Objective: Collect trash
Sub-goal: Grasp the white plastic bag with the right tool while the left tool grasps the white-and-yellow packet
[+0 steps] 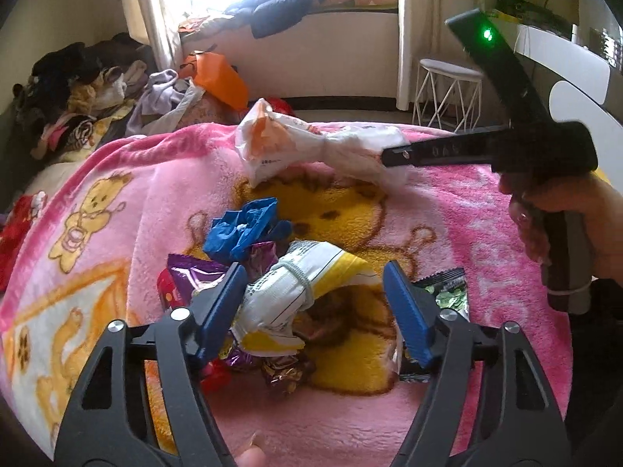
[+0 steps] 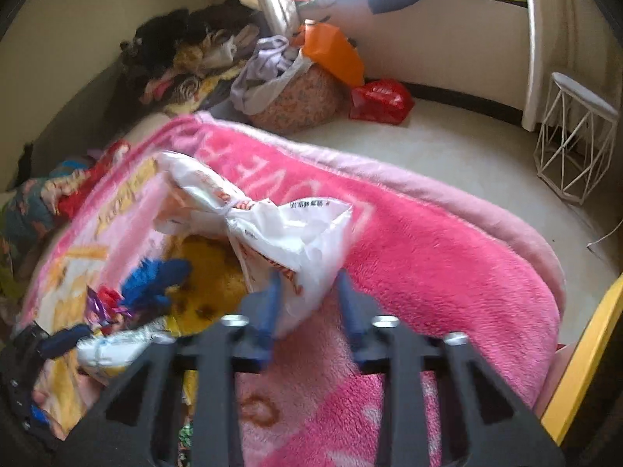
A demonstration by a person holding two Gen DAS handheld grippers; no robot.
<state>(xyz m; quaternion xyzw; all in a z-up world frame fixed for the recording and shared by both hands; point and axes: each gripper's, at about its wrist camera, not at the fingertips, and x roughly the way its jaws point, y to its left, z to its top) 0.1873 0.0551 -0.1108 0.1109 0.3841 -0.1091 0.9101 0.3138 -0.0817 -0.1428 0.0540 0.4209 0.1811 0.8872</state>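
A pile of trash lies on a pink cartoon blanket (image 1: 155, 179): a crumpled blue piece (image 1: 245, 229), a purple wrapper (image 1: 190, 272), a green packet (image 1: 447, 292) and small candy wrappers (image 1: 280, 373). My left gripper (image 1: 315, 276) is open around a white and yellow wrapper (image 1: 288, 295); its left pad is at the wrapper and its right pad is apart from it. Farther back, my right gripper (image 1: 385, 155) is shut on one end of a white plastic bag (image 1: 311, 144). In the right wrist view that bag (image 2: 280, 229) sits between the blue fingers of the right gripper (image 2: 308, 284).
A heap of clothes (image 1: 78, 89) and an orange bag (image 1: 222, 78) lie beyond the blanket's far edge. A red bag (image 2: 379, 101) sits on the pale floor. A white wire stool (image 2: 576, 136) stands at the right by the wall. A yellow edge (image 2: 584, 358) runs along the right.
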